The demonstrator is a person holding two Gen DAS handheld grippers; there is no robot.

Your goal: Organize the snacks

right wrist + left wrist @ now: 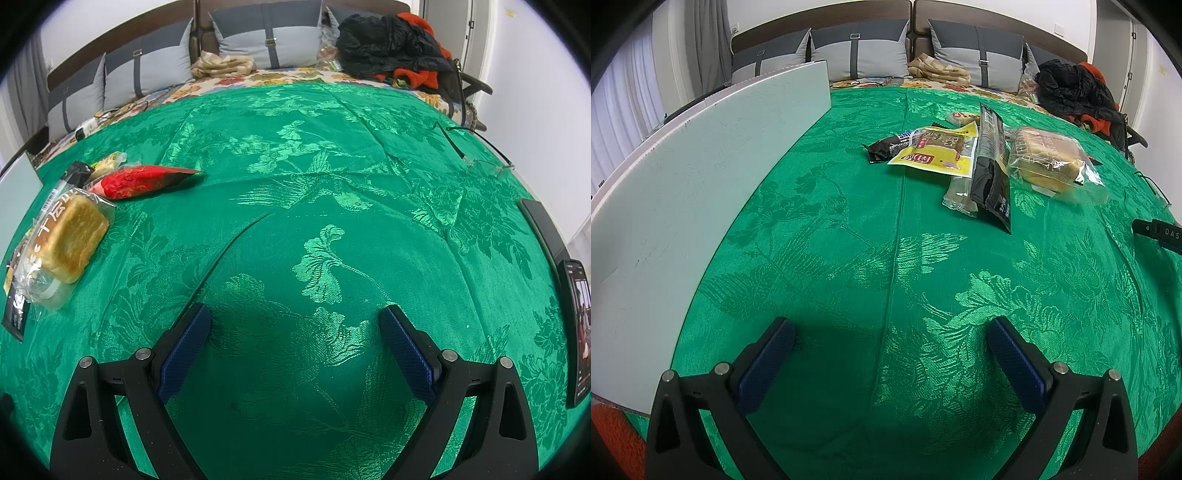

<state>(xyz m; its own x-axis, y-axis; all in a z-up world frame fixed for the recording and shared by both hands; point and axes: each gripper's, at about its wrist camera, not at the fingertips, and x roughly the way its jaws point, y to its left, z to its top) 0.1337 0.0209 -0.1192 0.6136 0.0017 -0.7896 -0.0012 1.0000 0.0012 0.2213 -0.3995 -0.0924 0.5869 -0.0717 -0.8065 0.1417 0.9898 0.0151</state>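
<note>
My left gripper and right gripper both gape empty over green brocade cloth. The heap of wrapped snacks, its long black packet lengthwise away, lies ahead-right of my left fingers, nearer them.

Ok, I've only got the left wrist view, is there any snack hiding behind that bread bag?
Observer: Yes. The right wrist view shows a red snack packet on the green cloth just beyond the bagged bread.
Operator: Is the right gripper holding anything?
Observer: No, the right gripper is open and empty above bare cloth.
Operator: Anything non-snack over there?
Observer: A pair of clear glasses lies far right, and a phone at the cloth's right edge.
</note>
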